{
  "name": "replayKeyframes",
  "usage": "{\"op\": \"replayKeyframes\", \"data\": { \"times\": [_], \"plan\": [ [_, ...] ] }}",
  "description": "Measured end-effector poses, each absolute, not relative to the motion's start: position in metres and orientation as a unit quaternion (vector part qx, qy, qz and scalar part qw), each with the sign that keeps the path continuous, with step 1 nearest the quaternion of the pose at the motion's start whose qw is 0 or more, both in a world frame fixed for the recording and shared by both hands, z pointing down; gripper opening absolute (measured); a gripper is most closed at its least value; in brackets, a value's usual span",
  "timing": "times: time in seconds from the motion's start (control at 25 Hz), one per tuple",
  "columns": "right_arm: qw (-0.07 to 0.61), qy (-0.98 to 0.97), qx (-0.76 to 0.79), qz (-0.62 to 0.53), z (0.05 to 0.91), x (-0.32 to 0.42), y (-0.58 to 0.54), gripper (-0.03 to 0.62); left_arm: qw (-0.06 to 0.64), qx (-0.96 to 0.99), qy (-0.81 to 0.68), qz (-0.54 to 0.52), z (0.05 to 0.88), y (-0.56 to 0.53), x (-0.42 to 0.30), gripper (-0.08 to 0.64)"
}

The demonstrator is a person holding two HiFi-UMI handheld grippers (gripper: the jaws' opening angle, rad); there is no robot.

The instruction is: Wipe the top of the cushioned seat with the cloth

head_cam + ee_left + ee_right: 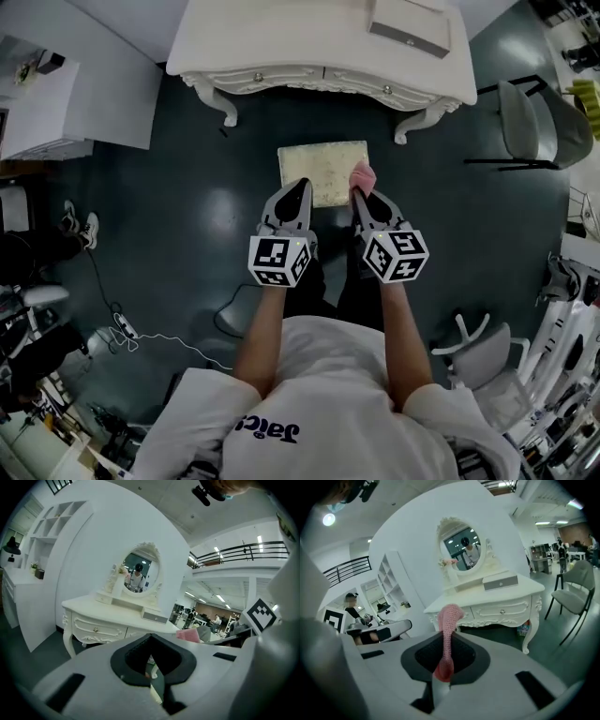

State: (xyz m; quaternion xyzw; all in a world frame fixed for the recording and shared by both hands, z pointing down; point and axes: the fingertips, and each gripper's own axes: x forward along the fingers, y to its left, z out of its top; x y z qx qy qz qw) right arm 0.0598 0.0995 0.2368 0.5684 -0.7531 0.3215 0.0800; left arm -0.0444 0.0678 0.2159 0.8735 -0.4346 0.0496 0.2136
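A white, dark-lettered T-shirt is worn; grey left gripper and right gripper carry black-and-white marker cubes.

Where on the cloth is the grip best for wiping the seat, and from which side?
By one end, from above. The right gripper is shut on an end of the cloth, so its loose bunch pokes past the jaw tips and can meet the flat seat below.

"What stood ahead, by the wall?"

"A white dressing table with carved legs. An oval mirror stood on its top, and a small drawer box just beside it."

"And around it?"

"A grey chair was at its right, on the dark floor. A pair of shoes lay at the far left. Tall white shelves stood left of the table."
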Motion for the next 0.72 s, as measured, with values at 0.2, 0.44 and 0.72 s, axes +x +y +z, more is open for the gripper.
{"op": "replayKeyframes", "data": {
  "times": [0.2, 0.44, 0.72],
  "plan": [
    [0.107, -0.768, 0.517, 0.363, 0.288, 0.061, 0.081, 0.027, 0.227, 0.856, -0.461, 0.064, 0.265, 0.051, -0.031, 0.012],
    [0.142, -0.779, 0.445, 0.418, 0.361, 0.077, 0.055, 0.028, 0.268, 0.802, -0.53, 0.058, 0.325, 0.026, -0.019, 0.012],
    [0.166, -0.751, 0.405, 0.495, 0.47, 0.05, 0.024, 0.028, 0.278, 0.782, -0.551, 0.085, 0.41, 0.007, -0.046, 0.012]
  ]
}}
